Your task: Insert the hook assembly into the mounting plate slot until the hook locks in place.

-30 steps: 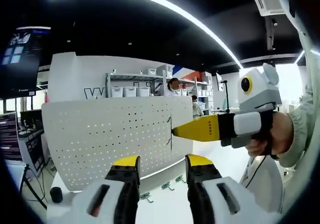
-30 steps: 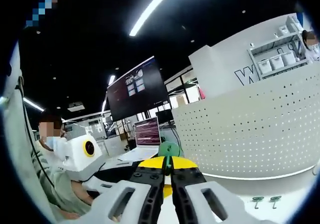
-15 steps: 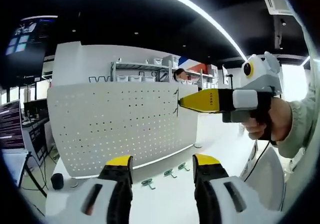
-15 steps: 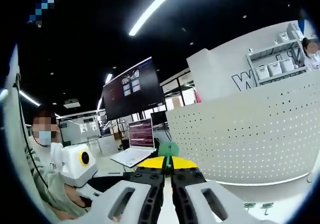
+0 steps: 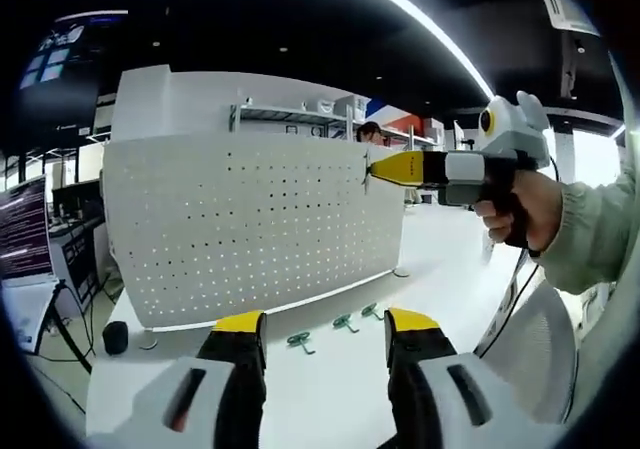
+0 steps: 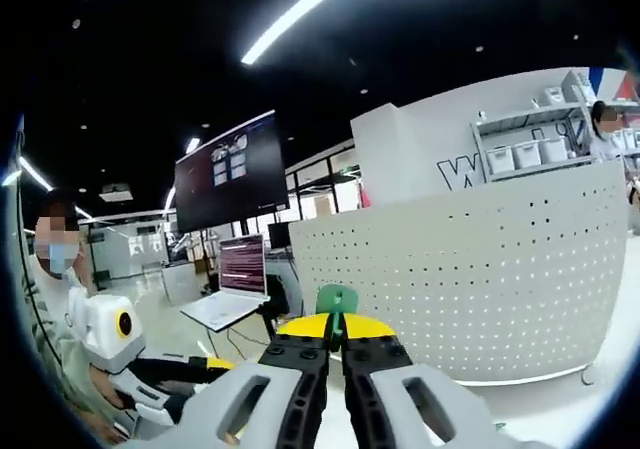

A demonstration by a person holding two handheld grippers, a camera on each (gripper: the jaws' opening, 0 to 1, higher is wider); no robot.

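Observation:
A white perforated mounting plate (image 5: 250,229) stands upright on the white table (image 5: 330,379). In the left gripper view my right gripper (image 5: 374,169) comes in from the right, held by a hand, with its yellow tips at the plate's upper right edge. It is shut on a green hook (image 6: 337,300), which pokes up between the closed jaws in the right gripper view, with the plate (image 6: 480,269) just beyond it. My left gripper (image 5: 325,327) hangs open over the table, nothing between its jaws. Three loose green hooks (image 5: 345,322) lie on the table in front of the plate.
A small black object (image 5: 115,337) sits at the plate's left foot. In the right gripper view a person (image 6: 55,299) sits at the left holding my left gripper (image 6: 215,364). A large monitor (image 6: 225,174) and a laptop (image 6: 235,289) stand beyond the plate's left end.
My right gripper has risen with the hook from mid-height on the plate's right side to its upper right edge. Both cameras shifted; my left gripper stayed open.

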